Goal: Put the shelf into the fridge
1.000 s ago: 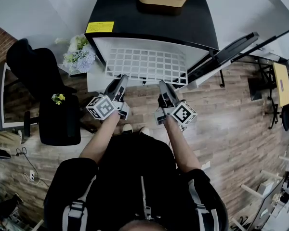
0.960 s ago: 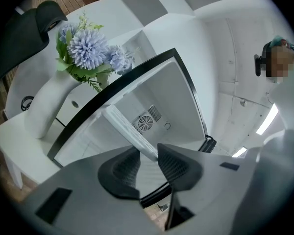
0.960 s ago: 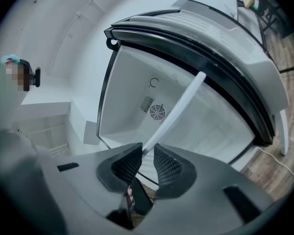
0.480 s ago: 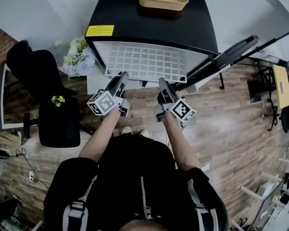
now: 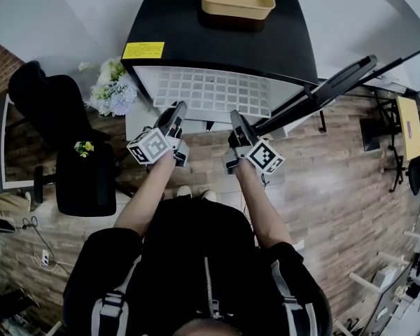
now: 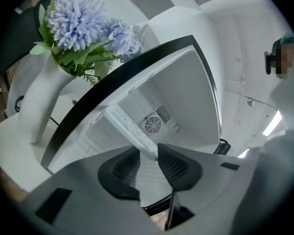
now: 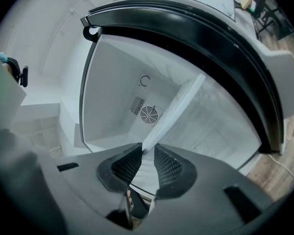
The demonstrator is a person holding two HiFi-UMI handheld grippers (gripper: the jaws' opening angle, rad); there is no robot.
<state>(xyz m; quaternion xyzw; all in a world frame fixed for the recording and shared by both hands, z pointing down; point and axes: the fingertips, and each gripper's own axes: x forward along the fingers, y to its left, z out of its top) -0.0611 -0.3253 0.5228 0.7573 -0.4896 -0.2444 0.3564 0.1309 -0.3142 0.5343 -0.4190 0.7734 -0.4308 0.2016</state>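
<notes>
Upper centre of the head view, the shelf [image 5: 213, 93] lies flat w/ its long axis running left-right across the mouth of the fridge [image 5: 217, 37]. Its far edge is already tucked under the black top; the near edge hangs out toward you.

You hold that near edge at two spots. The left gripper [image 5: 176, 112] is left of ctr and the right gripper [image 5: 236, 116] right of ctr, both about level w/ each other. Each gripper view shows the jaws pinched down on the thin white frame, w/ only the shelf's thickness btwn the pads.

So the shelf sits straight ahead of both sets of jaws, toward the top of the frame, and the cavity is right beyond it. The fan [image 7: 148, 114] on the back wall lines up w/ the shelf's plane, which looks like a square approach. Neither hand is nearer. I'd judge the push needs both going in evenly, else one corner leads and jams on a side wall. The door [image 5: 336, 82] stands open at right, clear of the path.
</notes>
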